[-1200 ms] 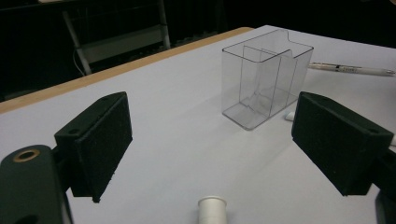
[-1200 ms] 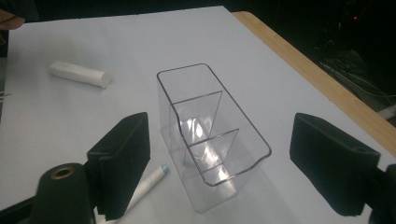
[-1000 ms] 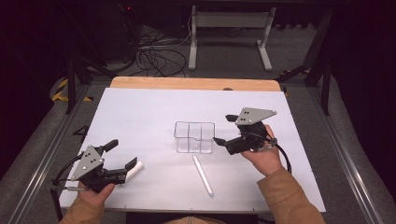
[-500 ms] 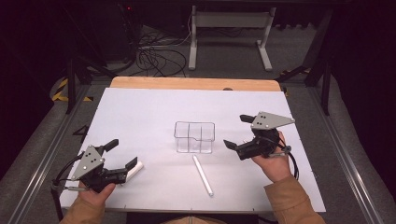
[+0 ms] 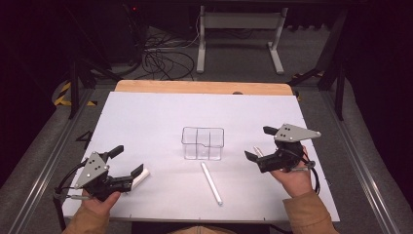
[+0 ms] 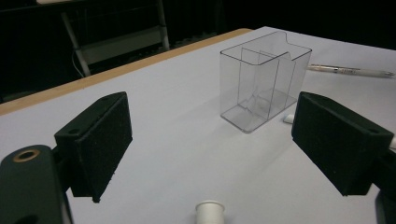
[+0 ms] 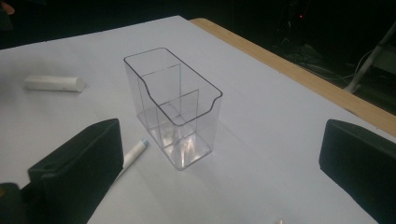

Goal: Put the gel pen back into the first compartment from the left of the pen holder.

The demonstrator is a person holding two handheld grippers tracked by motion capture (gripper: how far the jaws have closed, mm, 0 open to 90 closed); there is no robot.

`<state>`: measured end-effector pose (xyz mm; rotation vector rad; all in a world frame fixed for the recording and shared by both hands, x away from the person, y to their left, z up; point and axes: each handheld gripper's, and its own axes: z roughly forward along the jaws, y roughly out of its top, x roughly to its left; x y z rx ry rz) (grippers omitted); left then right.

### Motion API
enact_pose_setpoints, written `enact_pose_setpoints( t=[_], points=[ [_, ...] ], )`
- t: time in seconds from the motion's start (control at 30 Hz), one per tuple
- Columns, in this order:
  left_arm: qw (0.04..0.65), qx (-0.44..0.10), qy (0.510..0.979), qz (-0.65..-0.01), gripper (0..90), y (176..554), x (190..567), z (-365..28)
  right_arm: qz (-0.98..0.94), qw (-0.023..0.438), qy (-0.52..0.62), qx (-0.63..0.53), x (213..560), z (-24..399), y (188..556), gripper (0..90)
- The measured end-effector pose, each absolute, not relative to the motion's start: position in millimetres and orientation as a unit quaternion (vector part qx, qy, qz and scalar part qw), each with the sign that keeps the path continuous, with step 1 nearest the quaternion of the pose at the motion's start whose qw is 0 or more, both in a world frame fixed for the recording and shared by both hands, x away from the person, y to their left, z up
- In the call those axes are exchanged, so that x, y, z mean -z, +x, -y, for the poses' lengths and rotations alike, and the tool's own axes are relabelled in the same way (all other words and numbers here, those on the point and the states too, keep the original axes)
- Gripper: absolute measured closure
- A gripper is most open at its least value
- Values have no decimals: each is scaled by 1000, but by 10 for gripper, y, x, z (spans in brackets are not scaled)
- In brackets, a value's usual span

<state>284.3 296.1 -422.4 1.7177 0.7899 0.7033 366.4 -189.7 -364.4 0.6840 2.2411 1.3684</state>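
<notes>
A clear plastic divided box (image 5: pixel 203 143) stands upright at the middle of the white table top (image 5: pixel 146 122). A long white pen (image 5: pixel 211 183) lies in front of it. My left gripper (image 5: pixel 128 161) rests open at the front left, with a short white marker (image 5: pixel 140 176) lying beside its nearer jaw. In the left gripper view the box (image 6: pixel 261 84) stands ahead of the open jaws, and a white cap end (image 6: pixel 209 212) shows low between them. My right gripper (image 5: pixel 260 144) is open to the right of the box. Its jaws have just been opening, with nothing gripped. A thin pen (image 6: pixel 350 71) lies near it.
The table's wooden back edge (image 5: pixel 204 87) runs behind the white surface. Metal rails flank both sides. Cables (image 5: pixel 163 53) and a stand's legs (image 5: pixel 238 44) sit on the dark floor beyond. In the right gripper view the marker (image 7: pixel 53 83) lies past the box (image 7: pixel 173 109).
My right gripper has drawn away from the box to the right and slightly toward the person. The left gripper, box, pen and marker have stayed where they were.
</notes>
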Motion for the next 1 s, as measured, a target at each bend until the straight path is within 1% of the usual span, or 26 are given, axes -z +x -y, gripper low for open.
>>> enact_pose_setpoints(
  t=[0.07,0.3,0.47,0.67,1.0],
  points=[
    [534,-295,720,-332,131,2844,4226,-2961,-806,220,248,-491,3653,1914,3654,4],
    [533,-296,721,-331,131,2841,4224,-2959,-800,221,255,-495,3679,1971,3643,16],
    [533,-297,720,-331,131,2838,4221,-2969,-809,228,273,-468,3702,1991,3628,29],
    [534,-298,719,-331,131,2838,4219,-2972,-817,227,285,-448,3771,2065,3595,47],
    [533,-299,720,-330,131,2835,4219,-2962,-827,211,313,-417,3947,2222,3556,102]
  ],
)
